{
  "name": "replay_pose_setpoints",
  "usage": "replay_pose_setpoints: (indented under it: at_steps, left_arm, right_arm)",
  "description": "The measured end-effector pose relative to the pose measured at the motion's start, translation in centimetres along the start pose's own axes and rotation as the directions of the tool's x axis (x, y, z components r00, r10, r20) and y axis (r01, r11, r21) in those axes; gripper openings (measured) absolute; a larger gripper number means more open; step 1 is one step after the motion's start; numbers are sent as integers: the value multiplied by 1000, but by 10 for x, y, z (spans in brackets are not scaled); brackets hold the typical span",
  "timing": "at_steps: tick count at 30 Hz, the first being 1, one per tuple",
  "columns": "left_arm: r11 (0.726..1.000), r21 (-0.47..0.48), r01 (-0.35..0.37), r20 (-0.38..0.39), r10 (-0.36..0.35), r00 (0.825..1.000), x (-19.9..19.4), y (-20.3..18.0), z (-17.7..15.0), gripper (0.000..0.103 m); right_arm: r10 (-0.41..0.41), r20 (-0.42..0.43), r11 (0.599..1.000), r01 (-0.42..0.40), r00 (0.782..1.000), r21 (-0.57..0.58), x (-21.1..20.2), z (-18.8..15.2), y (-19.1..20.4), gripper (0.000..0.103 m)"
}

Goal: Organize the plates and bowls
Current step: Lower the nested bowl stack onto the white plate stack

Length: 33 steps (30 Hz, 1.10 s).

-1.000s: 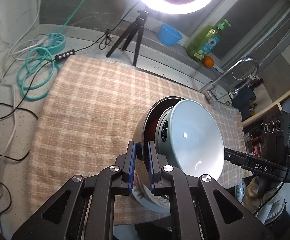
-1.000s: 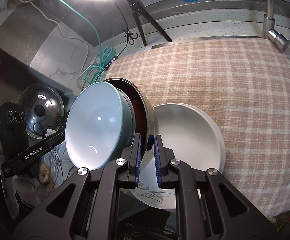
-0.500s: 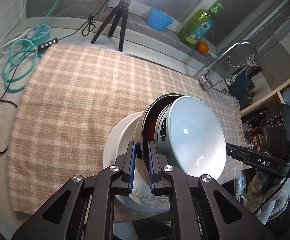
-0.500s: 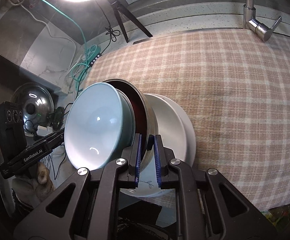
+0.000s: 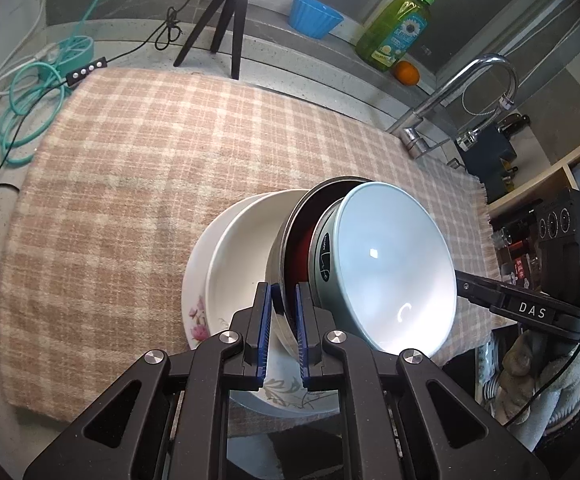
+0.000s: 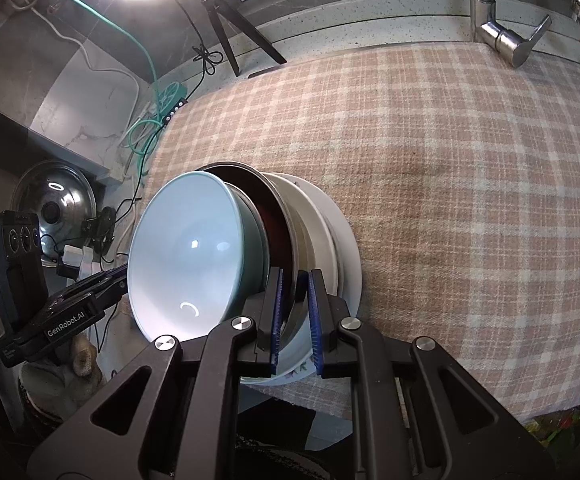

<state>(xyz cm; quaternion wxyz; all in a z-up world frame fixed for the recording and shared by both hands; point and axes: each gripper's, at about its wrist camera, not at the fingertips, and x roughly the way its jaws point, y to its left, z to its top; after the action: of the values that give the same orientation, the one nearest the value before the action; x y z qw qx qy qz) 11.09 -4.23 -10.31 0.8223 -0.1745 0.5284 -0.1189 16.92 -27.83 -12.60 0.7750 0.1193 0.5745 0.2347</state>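
A steel bowl [image 5: 290, 224] with a dark red inside hangs tilted, and a pale blue bowl [image 5: 390, 264] is nested in it. My left gripper [image 5: 283, 300] is shut on the steel bowl's near rim. In the right wrist view my right gripper [image 6: 295, 284] is shut on the opposite rim of the same steel bowl [image 6: 274, 216], beside the pale blue bowl [image 6: 186, 248]. Just under the bowls a white deep plate [image 5: 242, 264] rests on a flowered plate [image 5: 196, 312]. Whether the steel bowl touches the white plate [image 6: 314, 232] I cannot tell.
The plates lie near the front edge of a checked cloth [image 5: 130, 180]. Behind it stand a tripod [image 5: 226, 20], a blue cup [image 5: 314, 16], a soap bottle [image 5: 398, 32], an orange [image 5: 406, 72] and a faucet [image 5: 470, 88]. Teal cable [image 5: 30, 100] coils at the left; a pot lid [image 6: 54, 204] lies below.
Both grippers have carried the nested bowls forward and down over the cloth. The white plate, hidden or off to the side before, now lies directly under the bowls.
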Motion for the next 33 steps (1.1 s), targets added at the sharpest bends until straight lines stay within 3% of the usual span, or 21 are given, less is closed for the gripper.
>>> replay_pose_setpoints:
  at_steps: [24, 29, 32, 33]
  left_arm:
    - [999, 34, -34, -16, 35, 999, -5, 5, -2, 9]
    - [998, 45, -48, -12, 49, 999, -10, 5, -4, 13]
    - [997, 52, -52, -6, 52, 999, -14, 5, -6, 14]
    - [997, 57, -59, -2, 60, 998, -16, 4, -6, 15]
  right_arm:
    - [39, 4, 999, -39, 999, -12, 3, -15, 9, 13]
    - [29, 22, 999, -29, 999, -19, 0, -16, 8, 14]
    - [1, 52, 999, 1, 999, -37, -9, -17, 10, 20]
    - [-3, 62, 999, 5, 998, -39, -12, -17, 11, 26]
